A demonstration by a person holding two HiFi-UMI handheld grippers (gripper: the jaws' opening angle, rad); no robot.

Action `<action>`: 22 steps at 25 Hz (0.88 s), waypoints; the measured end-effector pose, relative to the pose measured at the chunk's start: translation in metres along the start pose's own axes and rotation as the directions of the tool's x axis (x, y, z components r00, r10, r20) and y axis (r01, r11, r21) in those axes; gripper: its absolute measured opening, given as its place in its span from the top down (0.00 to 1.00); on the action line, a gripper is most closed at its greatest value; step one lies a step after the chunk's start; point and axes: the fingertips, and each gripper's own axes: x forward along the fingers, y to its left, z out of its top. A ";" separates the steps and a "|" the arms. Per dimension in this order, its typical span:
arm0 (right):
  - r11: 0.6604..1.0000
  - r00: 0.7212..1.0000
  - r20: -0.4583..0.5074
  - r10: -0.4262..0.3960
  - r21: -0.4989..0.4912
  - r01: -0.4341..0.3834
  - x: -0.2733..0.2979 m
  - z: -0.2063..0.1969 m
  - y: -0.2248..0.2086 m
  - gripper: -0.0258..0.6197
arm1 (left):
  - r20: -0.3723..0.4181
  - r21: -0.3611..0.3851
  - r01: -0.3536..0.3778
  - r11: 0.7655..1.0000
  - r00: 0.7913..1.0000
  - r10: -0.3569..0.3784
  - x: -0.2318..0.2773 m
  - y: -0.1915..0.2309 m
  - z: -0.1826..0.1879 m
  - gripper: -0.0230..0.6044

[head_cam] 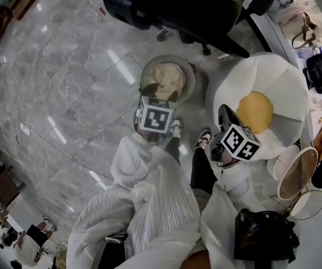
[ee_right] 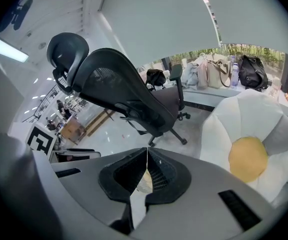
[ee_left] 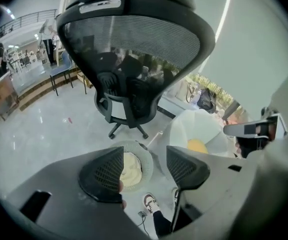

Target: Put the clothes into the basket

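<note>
A round woven basket (head_cam: 148, 67) stands on the marble floor with a cream garment (head_cam: 169, 78) lying in it. My left gripper (head_cam: 161, 92) hovers just above the basket's near rim, jaws spread wide with nothing between them. In the left gripper view the basket (ee_left: 148, 165) and the cream garment (ee_left: 131, 169) show through the gap of the left gripper (ee_left: 145, 156). My right gripper (head_cam: 224, 112) hangs to the right, over the edge of the egg cushion. In its own view the right gripper (ee_right: 147, 151) has its tips touching and holds nothing.
A black mesh office chair (head_cam: 189, 4) stands just beyond the basket. A large fried-egg-shaped cushion (head_cam: 275, 86) lies to the right. My two shoes (head_cam: 176, 125) are near the basket. A round mirror (head_cam: 298, 174) and bags (ee_right: 254, 73) sit at the right.
</note>
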 end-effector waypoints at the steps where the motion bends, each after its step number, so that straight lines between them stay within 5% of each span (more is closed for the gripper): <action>1: 1.000 1.000 0.002 0.001 0.000 -0.001 -0.001 0.001 -0.001 0.92 | 0.010 -0.018 0.005 1.000 1.000 -0.005 -0.002 -0.001 0.002 0.57; 11: 0.993 0.995 0.032 0.092 -0.075 -0.090 -0.017 0.021 0.016 0.92 | 0.205 -0.168 0.013 0.986 0.978 0.022 -0.061 -0.012 0.025 0.57; 15: 0.983 0.987 0.056 0.149 -0.119 -0.141 -0.035 0.031 0.027 0.92 | 0.337 -0.224 0.014 0.975 0.939 0.064 -0.109 -0.024 0.031 0.74; 18: 0.971 0.977 0.077 0.200 -0.152 -0.187 -0.052 0.041 0.035 0.92 | 0.441 -0.258 -0.001 0.966 0.889 0.119 -0.148 -0.037 0.036 0.92; 22: 0.954 0.960 0.108 0.259 -0.181 -0.238 -0.080 0.049 0.041 0.92 | 0.516 -0.278 -0.015 0.961 0.841 0.162 -0.188 -0.065 0.031 0.95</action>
